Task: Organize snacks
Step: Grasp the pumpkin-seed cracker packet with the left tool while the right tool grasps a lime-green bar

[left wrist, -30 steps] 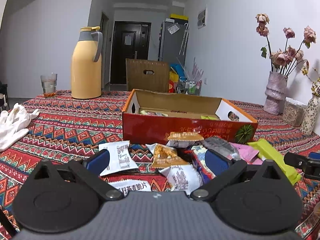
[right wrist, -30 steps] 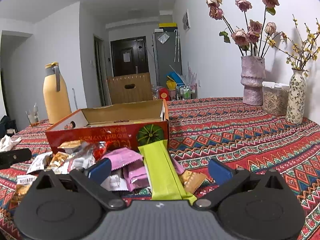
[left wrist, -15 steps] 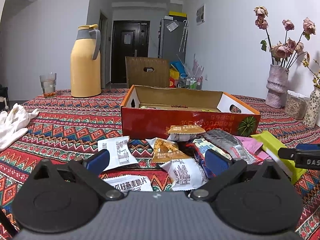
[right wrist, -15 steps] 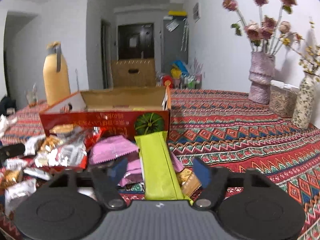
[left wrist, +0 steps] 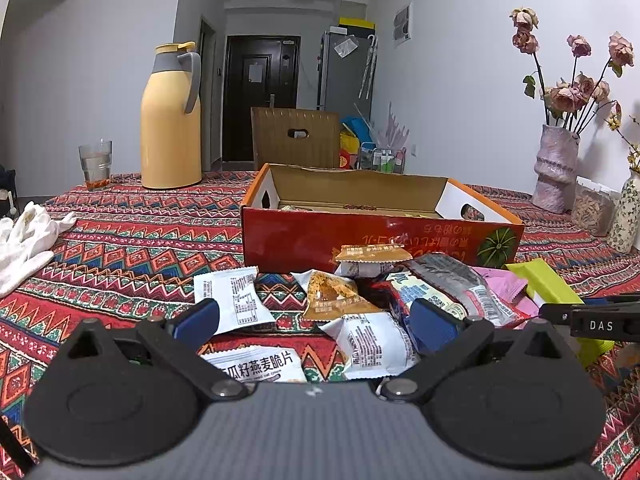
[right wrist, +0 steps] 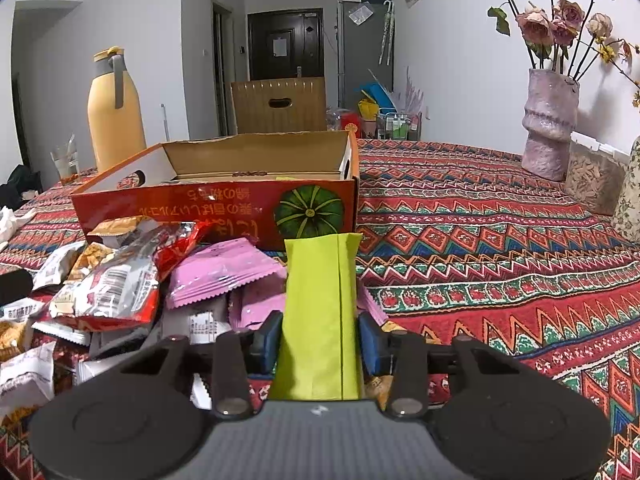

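Note:
An open red and orange cardboard box (left wrist: pixel 380 240) (right wrist: pixel 200 208) stands on the patterned tablecloth, with a heap of loose snack packets (left wrist: pixel 360 300) (right wrist: pixel 120 280) in front of it. A long lime-green packet (right wrist: pixel 320 300) (left wrist: pixel 548 288) lies at the right end of the heap. It runs between the fingers of my right gripper (right wrist: pixel 320 340), whose jaws are closing, and the blue pads meet its two long edges. My left gripper (left wrist: pixel 316 322) hovers open over white packets (left wrist: pixel 236 300) and grips nothing.
A yellow thermos jug (left wrist: pixel 170 120) and a glass (left wrist: pixel 96 164) stand at the back left. White gloves (left wrist: pixel 24 240) lie at the left edge. Vases with flowers (right wrist: pixel 550 120) and a clear jar (right wrist: pixel 592 176) line the right side. A chair back (left wrist: pixel 296 136) rises behind the box.
The right gripper's jaws have narrowed from wide open to the edges of the lime-green packet, and the gripper has moved in over it and slightly down. The left gripper has stayed still.

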The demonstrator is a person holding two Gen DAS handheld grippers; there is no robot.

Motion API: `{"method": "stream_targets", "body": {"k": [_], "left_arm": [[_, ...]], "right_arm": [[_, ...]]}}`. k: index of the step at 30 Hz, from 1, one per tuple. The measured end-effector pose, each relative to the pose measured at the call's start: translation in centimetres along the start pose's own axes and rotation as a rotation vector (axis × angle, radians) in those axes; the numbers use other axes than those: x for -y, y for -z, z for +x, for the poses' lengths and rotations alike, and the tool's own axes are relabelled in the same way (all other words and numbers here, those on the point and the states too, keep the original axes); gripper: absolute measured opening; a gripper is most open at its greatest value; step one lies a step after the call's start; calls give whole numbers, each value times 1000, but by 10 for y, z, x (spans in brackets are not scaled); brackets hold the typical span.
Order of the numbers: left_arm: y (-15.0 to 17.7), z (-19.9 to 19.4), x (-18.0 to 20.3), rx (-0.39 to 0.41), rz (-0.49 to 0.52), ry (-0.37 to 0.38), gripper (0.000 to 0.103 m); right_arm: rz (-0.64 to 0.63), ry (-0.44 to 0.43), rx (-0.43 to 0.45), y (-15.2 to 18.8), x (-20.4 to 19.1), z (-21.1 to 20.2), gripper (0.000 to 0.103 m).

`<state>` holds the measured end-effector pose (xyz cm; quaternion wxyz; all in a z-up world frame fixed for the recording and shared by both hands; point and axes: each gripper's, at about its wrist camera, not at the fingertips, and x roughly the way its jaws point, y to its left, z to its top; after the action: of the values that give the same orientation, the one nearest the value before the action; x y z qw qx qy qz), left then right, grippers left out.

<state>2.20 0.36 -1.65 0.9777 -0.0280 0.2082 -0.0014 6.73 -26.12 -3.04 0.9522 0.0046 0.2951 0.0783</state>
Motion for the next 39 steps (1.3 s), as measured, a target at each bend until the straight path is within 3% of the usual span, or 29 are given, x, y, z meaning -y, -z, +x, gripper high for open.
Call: {"method": "stream_targets", "body": {"k": [9, 18, 30, 39], "left_arm": [[1, 0, 0, -4, -2, 1, 103], [-4, -2, -2, -59, 8, -3, 103], [-10, 15, -33, -233, 4, -76, 103], [-2, 38, -34, -370, -1, -129, 103]], "right_arm": [[41, 1, 79, 6, -2, -20, 36], [65, -12, 147, 14, -4, -47, 36], [96, -36, 147, 24, 0, -52, 36], [105, -42, 142, 28, 1, -53, 36]]}}
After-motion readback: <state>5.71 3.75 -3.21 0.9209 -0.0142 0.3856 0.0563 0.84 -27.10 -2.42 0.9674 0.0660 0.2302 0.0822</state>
